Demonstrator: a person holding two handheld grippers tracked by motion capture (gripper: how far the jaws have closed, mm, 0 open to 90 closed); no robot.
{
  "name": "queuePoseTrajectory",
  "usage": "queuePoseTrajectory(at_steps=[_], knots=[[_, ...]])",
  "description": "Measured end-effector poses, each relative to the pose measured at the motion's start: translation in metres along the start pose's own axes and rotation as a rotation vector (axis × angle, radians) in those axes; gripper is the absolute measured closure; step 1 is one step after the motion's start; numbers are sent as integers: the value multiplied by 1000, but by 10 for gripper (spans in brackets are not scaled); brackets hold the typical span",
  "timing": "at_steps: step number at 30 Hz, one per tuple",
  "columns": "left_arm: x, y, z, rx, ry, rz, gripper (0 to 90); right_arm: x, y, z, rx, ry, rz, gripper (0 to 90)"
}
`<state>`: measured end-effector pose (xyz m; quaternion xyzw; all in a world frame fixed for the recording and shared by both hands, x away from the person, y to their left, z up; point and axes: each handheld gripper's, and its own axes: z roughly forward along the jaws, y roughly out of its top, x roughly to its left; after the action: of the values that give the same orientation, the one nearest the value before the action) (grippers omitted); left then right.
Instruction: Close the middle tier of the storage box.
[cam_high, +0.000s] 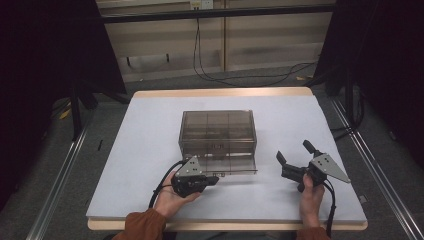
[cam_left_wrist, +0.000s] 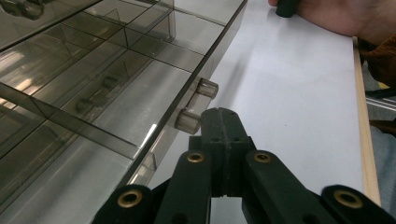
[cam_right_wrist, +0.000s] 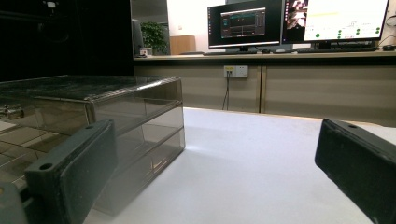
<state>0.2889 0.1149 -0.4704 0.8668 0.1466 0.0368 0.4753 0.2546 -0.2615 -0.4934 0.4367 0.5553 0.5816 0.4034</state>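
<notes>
Nearest the person, the left gripper (cam_high: 212, 180) sits at the front of the smoky plastic drawer box (cam_high: 218, 131) on the white counter (cam_high: 150, 150). Its jaws are pressed together, tips just at the drawer's clear handle (cam_left_wrist: 196, 105); they look closed beside the bar rather than around it, though whether they touch it is hard to tell. The bottom drawer (cam_high: 231, 164) is already slid partway out toward the person, so the opening seems largely done. What is left, by my reading, is either drawing it farther or letting go; nothing lies in the drawer compartments that can be seen.

To the right, the right gripper (cam_high: 296, 156) hovers well apart from the box, jaws spread wide and holding nothing.

The high view gives the layout: the box mid-counter, one hand on each side. The left gripper view adds the close detail, namely the handle's two round posts, the dividers inside the drawer (cam_left_wrist: 93, 107), and the other hand (cam_left_wrist: 341, 16) farther off. The right gripper view, low along the counter, shows the box's stacked drawers (cam_right_wrist: 135, 130) from the side and, beyond, a desk with monitors (cam_right_wrist: 245, 23).
</notes>
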Motion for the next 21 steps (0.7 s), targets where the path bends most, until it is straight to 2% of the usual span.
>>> queuePoseTrajectory(at_steps=[13, 21], knots=[[2, -4, -4, 0, 2, -18, 900, 0, 0, 0, 0, 0, 0, 0], [4, -5, -6, 0, 19, -32, 900, 0, 0, 0, 0, 3, 0, 0]])
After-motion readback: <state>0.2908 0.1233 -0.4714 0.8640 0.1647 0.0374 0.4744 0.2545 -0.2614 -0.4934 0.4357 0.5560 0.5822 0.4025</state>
